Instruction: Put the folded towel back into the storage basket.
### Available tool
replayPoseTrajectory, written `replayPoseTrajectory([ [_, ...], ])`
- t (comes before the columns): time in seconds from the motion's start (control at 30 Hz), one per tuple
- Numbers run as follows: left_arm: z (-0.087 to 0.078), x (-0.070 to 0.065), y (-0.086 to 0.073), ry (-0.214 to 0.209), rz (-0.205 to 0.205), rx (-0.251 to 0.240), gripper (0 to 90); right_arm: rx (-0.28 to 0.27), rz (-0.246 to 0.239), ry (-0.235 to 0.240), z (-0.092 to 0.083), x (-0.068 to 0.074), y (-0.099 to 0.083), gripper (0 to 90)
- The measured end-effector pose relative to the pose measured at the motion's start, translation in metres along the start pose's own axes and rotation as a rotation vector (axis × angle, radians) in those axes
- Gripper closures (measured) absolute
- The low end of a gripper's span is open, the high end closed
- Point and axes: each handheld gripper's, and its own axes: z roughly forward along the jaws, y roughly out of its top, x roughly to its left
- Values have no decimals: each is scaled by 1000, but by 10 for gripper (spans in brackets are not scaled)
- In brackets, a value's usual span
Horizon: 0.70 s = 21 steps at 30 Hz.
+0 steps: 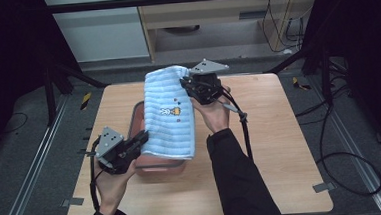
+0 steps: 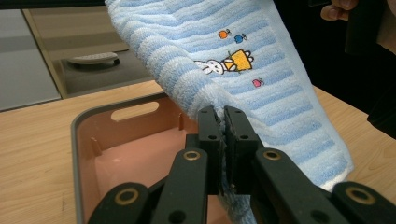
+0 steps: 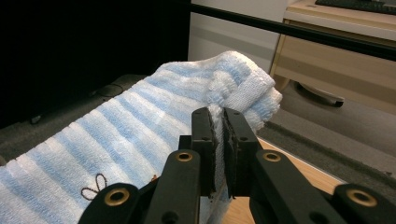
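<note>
1. The left gripper (image 1: 143,139) has its jaws pressed together on the near-left edge of a blue-and-white striped towel (image 1: 171,113).
2. The right gripper (image 1: 186,82) clamps the towel's far-right corner, raised above the wooden table (image 1: 281,147).
3. The towel hangs stretched between the two grippers, over a pink bin (image 2: 126,154) with a grey rim at the table's left centre.

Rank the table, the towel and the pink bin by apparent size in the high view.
1. table
2. towel
3. pink bin, though the towel hides most of it and hangs nearer the camera, so ranks 2 and 3 are unsure.
</note>
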Motion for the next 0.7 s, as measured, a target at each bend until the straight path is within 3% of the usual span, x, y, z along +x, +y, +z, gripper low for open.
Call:
replayPoseTrajectory([
  [0.27, -3, 14, -6, 17, -26, 3, 860, 12, -10, 21, 19, 12, 2, 843],
  [0.7, 5, 30, -15, 48, -46, 23, 860, 1, 4, 35, 40, 14, -1, 842],
])
